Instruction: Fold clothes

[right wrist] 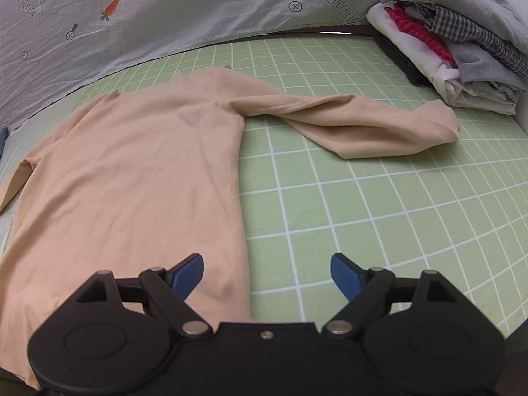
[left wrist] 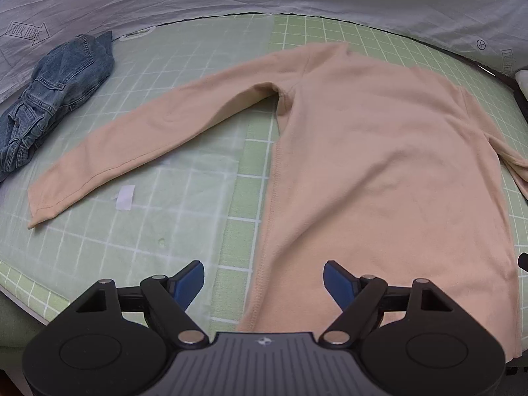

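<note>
A peach long-sleeved shirt (left wrist: 379, 151) lies flat on the green grid mat (left wrist: 184, 217), hem toward me. Its left sleeve (left wrist: 138, 142) stretches out to the left. In the right wrist view the shirt (right wrist: 132, 171) has its right sleeve (right wrist: 356, 125) bent and doubled back on the mat. My left gripper (left wrist: 264, 280) is open and empty above the shirt's lower left edge. My right gripper (right wrist: 267, 277) is open and empty above the shirt's lower right edge.
Crumpled blue denim jeans (left wrist: 49, 99) lie at the mat's far left. A stack of folded clothes (right wrist: 455, 43) sits at the far right. A grey printed sheet (right wrist: 165, 16) hangs behind the mat. A small white label (left wrist: 125, 197) lies on the mat.
</note>
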Available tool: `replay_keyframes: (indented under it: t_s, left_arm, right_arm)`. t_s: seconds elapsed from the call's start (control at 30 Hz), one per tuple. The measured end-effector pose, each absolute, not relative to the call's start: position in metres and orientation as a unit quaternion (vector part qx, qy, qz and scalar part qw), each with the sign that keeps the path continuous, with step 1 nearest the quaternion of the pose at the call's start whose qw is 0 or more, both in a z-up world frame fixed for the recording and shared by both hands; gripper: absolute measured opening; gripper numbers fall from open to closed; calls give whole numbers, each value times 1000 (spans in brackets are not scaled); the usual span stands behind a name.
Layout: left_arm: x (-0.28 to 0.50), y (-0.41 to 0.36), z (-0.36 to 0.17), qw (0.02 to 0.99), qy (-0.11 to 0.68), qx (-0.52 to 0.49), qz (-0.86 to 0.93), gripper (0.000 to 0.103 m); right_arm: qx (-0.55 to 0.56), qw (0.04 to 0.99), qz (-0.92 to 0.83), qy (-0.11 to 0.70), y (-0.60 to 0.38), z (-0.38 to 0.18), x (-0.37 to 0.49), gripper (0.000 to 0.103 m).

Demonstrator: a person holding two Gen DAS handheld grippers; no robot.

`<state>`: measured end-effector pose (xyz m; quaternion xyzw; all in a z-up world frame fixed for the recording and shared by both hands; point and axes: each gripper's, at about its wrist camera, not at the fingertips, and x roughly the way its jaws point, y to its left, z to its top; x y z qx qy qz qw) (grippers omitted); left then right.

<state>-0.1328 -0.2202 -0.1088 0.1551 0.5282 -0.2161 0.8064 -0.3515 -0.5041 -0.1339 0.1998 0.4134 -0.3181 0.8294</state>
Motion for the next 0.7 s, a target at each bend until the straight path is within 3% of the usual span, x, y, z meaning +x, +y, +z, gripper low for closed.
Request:
replay_keyframes:
  t_s: [0.7]
  left_arm:
    - [-81,-322,-156,763,599,147,-193,82]
  right_arm:
    - [495,694,-480,209,-732,-150,-420,87]
